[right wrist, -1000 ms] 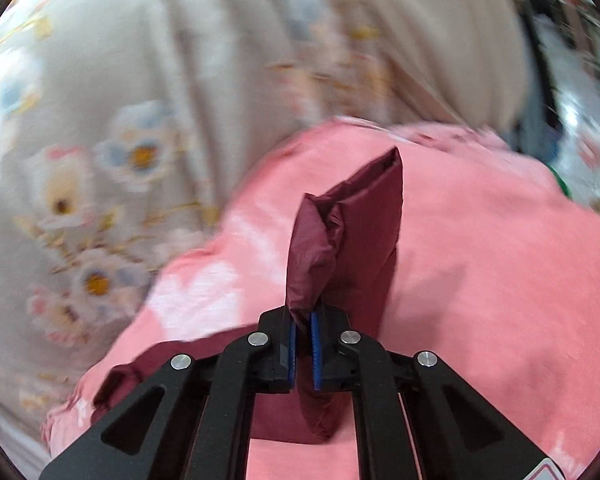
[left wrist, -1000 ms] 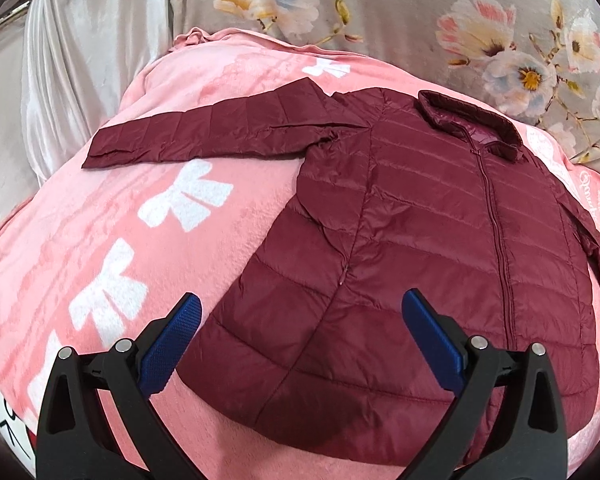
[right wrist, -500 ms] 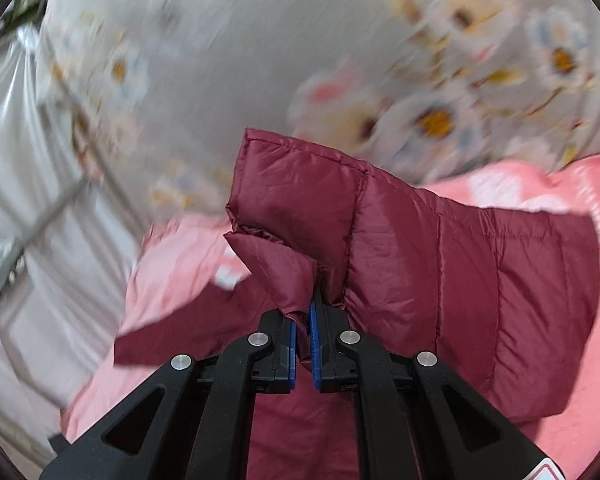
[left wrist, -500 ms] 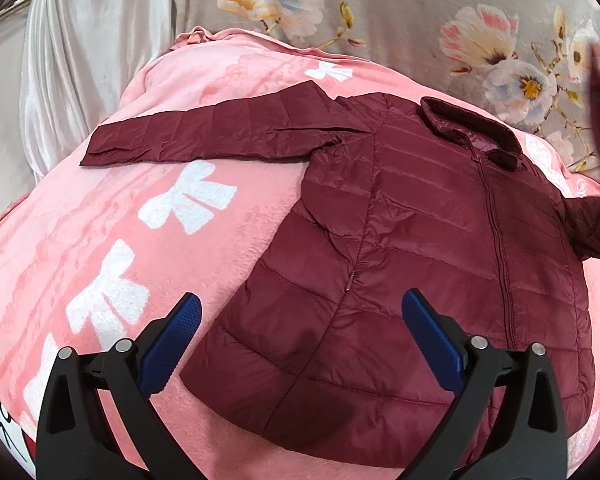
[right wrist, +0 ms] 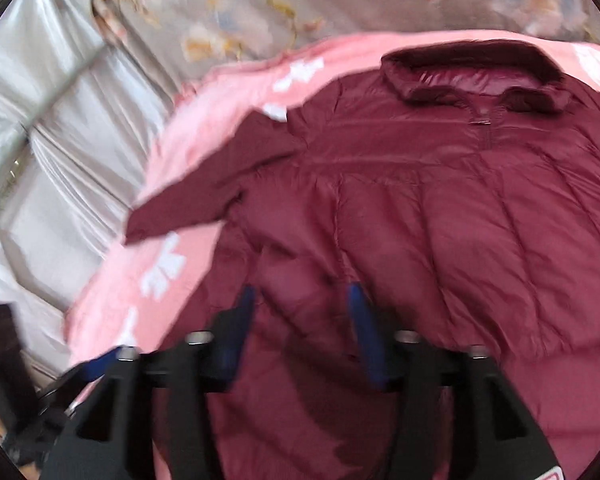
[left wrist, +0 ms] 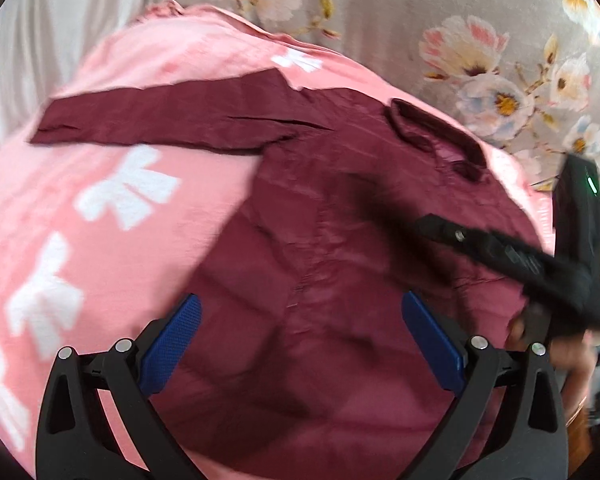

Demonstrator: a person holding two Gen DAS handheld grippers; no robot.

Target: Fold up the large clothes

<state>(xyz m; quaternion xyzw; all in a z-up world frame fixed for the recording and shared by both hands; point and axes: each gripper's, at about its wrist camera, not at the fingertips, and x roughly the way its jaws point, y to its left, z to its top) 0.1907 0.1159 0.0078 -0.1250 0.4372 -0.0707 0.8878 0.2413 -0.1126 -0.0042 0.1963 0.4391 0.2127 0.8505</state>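
A: Left gripper (left wrist: 300, 344): jaws wide apart, holding nothing, poised over the hem of the maroon jacket (left wrist: 340, 260), which lies front-up on the pink blanket (left wrist: 100, 220). One sleeve (left wrist: 160, 120) stretches far left, flat, with bare blanket below it

B: Right gripper (right wrist: 300, 324): jaws parted, nothing between them, above the jacket's middle; collar (right wrist: 472, 76) beyond
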